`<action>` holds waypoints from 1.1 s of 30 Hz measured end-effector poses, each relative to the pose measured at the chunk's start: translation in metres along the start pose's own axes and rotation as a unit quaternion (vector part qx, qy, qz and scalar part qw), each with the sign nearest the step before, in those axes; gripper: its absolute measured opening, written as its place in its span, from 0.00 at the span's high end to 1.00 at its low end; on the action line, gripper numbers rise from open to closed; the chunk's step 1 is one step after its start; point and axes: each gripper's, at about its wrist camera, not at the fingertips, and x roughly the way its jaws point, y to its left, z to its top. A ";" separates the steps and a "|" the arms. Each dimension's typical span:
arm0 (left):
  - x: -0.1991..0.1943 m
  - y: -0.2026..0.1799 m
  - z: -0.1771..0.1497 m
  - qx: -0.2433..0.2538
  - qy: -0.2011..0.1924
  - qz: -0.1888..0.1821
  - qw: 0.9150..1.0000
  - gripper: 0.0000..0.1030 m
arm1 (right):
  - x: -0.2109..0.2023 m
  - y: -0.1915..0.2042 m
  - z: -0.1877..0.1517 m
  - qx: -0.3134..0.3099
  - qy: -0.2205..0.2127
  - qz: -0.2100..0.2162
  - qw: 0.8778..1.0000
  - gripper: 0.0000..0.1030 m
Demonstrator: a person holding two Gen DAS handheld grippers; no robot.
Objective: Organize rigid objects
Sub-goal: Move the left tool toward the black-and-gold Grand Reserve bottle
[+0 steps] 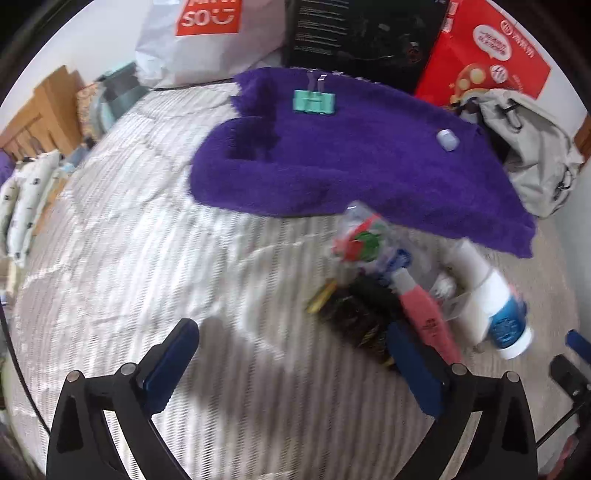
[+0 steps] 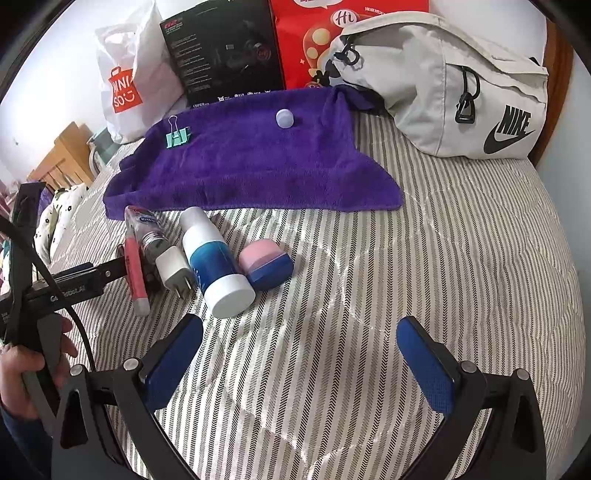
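Two hand-held grippers hang over a striped bed (image 2: 461,258) with their blue-padded jaws spread wide and nothing between them: the right hand-held gripper (image 2: 299,362) over bare bedding, the left hand-held gripper (image 1: 291,363) with one pad just beside a dark, blurred item that cannot be made out. A person's hand (image 2: 22,369) grips the left tool's handle at the edge of the right wrist view. Just beyond the jaws lies the unsorted cluster: a white and blue bottle (image 2: 218,266) on its side, a pink and blue container (image 2: 266,267) touching it, a white plug adapter (image 2: 173,271), a pink tube (image 2: 135,275) and a clear packet (image 2: 142,227), all close together. Farther on, a purple towel (image 2: 251,170) carries a green binder clip (image 2: 178,137) and a small lilac cap (image 2: 284,119), well apart, which suggests the towel is the sorting place. A grey sling bag (image 2: 443,85), a red box (image 2: 317,33), a black box (image 2: 225,51) and a white shopping bag (image 2: 129,74) line the far edge. The likely step is a first pick from the cluster; the bottle looks best taken across its body by the right gripper, squarely, since it may roll, keeping clear of its neighbours
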 end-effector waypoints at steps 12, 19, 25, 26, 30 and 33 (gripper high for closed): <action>-0.002 -0.018 -0.009 0.033 0.007 -0.027 0.999 0.01 | 0.003 0.009 0.006 -0.016 0.002 0.004 1.000 0.00; -0.002 -0.022 -0.001 0.005 0.003 -0.061 0.998 0.00 | 0.012 0.006 0.001 -0.011 0.020 0.002 1.000 0.00; 0.005 -0.015 0.006 -0.031 0.008 -0.068 0.997 0.01 | 0.014 0.005 0.002 -0.013 0.022 0.004 1.000 0.00; 0.006 -0.016 0.007 -0.030 0.008 -0.066 0.997 0.01 | 0.015 0.005 0.002 -0.012 0.022 0.004 1.000 0.00; 0.005 -0.018 0.004 -0.013 0.016 -0.057 0.998 0.01 | 0.017 0.006 0.002 -0.015 0.025 0.005 1.000 0.00; 0.003 -0.013 0.001 -0.007 0.019 -0.065 0.998 0.00 | 0.018 0.005 0.002 -0.017 0.026 0.005 0.999 0.00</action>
